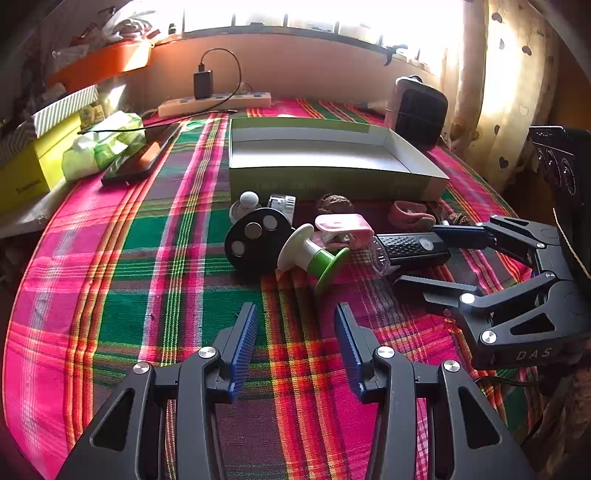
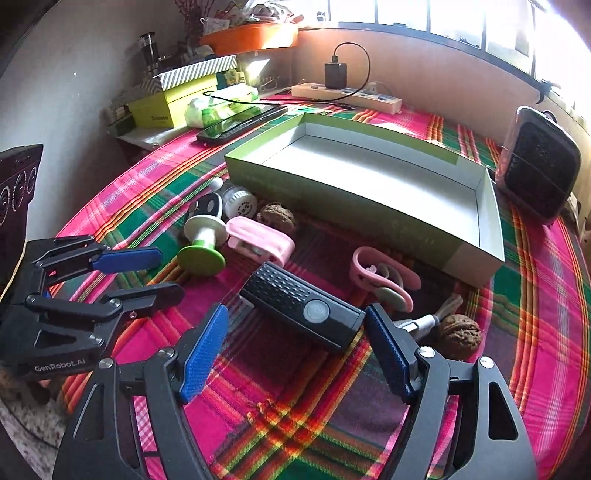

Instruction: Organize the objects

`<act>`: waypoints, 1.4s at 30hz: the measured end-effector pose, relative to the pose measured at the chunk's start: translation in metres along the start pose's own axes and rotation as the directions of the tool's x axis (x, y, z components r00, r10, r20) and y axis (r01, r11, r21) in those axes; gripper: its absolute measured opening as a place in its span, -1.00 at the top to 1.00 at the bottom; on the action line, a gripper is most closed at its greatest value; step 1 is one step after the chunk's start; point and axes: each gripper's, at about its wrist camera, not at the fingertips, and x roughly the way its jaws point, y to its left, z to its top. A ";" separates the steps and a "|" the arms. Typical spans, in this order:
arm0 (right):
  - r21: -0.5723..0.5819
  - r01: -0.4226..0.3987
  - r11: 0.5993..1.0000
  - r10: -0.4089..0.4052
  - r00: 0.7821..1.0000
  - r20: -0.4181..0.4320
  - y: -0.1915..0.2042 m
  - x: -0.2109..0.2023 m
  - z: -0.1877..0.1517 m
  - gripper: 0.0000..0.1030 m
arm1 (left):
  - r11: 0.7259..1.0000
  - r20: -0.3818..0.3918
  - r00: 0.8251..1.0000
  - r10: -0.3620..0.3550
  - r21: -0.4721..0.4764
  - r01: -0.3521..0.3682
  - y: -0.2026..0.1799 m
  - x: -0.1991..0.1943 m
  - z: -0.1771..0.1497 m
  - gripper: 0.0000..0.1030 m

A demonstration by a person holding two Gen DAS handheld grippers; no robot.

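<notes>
Light source: daylight through the far window (image 1: 314, 14), blown out to white glare.
Shadows: soft, falling toward the near side of the open box (image 2: 369, 177).
Focus: sharp centre, no motion blur.
Distortion: strong fisheye bending, dark corners.

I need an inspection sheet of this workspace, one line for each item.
Surface: plaid cloth covers the table.
Job's things: empty green box; black flashlight, spool, pink clip, walnuts lie before it.
Clutter: phone, tissue pack, stacked boxes.
Grippers: left gripper open over cloth; right gripper open around the flashlight.
Cables: charger cable on power strip.
Surroundings: window, curtain, heater.
</notes>
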 end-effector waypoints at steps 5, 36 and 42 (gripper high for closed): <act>-0.010 -0.052 0.999 0.052 0.999 -0.008 0.009 -0.002 -0.004 -0.29 | 1.000 -0.004 1.000 -0.015 -0.008 0.015 0.002 0.000 0.001 0.20; 0.020 0.064 0.998 -0.065 0.998 0.007 0.008 0.003 -0.004 0.45 | 0.999 -0.003 0.999 -0.042 0.015 0.042 0.003 0.004 0.009 0.20; 0.042 0.065 0.997 -0.066 0.998 0.009 0.009 -0.003 -0.013 0.45 | 0.996 0.021 0.998 -0.064 0.067 0.063 -0.003 0.008 0.018 0.19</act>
